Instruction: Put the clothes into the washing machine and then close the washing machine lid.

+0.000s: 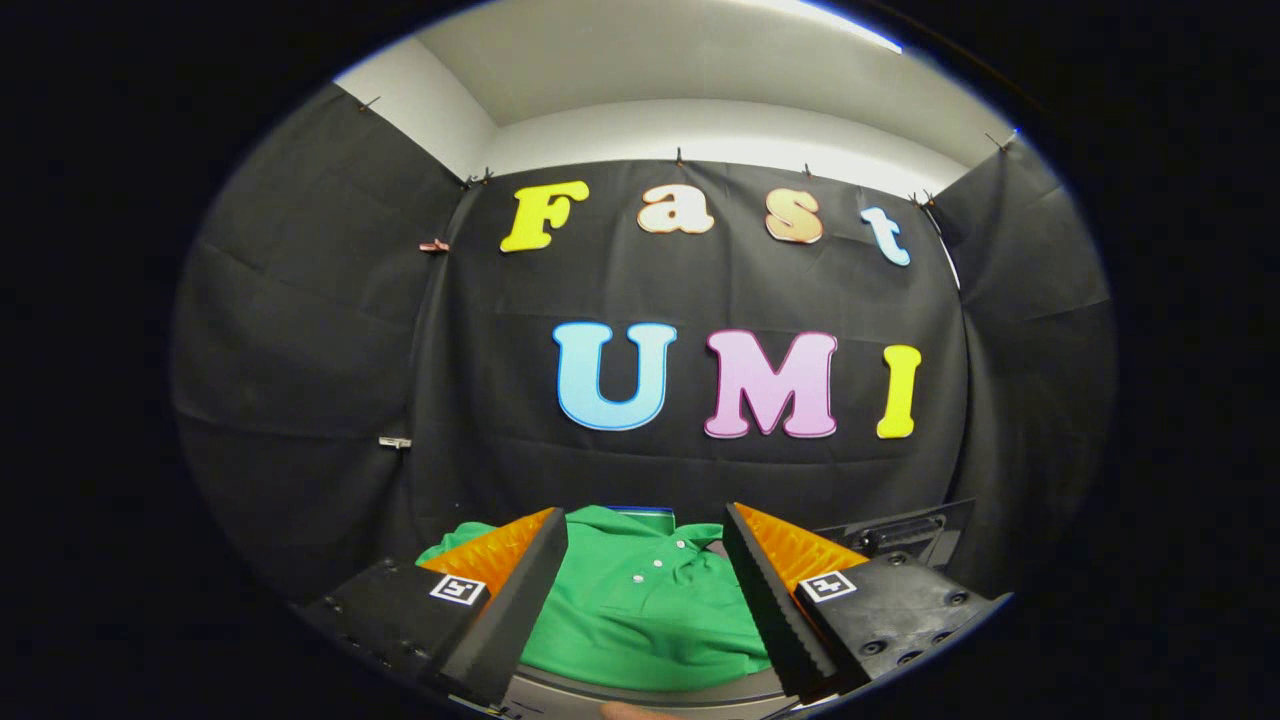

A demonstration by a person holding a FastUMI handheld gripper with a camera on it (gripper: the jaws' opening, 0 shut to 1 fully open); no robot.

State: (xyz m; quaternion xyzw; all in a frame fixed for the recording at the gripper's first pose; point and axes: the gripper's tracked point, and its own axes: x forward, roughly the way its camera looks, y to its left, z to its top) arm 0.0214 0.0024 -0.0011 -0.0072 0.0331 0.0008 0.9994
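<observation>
A green polo shirt (640, 600) with white buttons lies spread out just ahead of and below my fingers, its collar pointing toward the back wall. My gripper (645, 535) is open above it, and the shirt shows through the wide gap between the two fingers. Nothing is held. Behind the right finger stands a dark panel with a recessed handle (895, 535), probably the washing machine's raised lid. A grey curved rim (640, 690) runs under the shirt's near edge.
Black cloth walls close the booth at the back and on both sides. Small clips (395, 441) hang on the left wall. A fingertip of a person's hand (630, 711) shows below the rim.
</observation>
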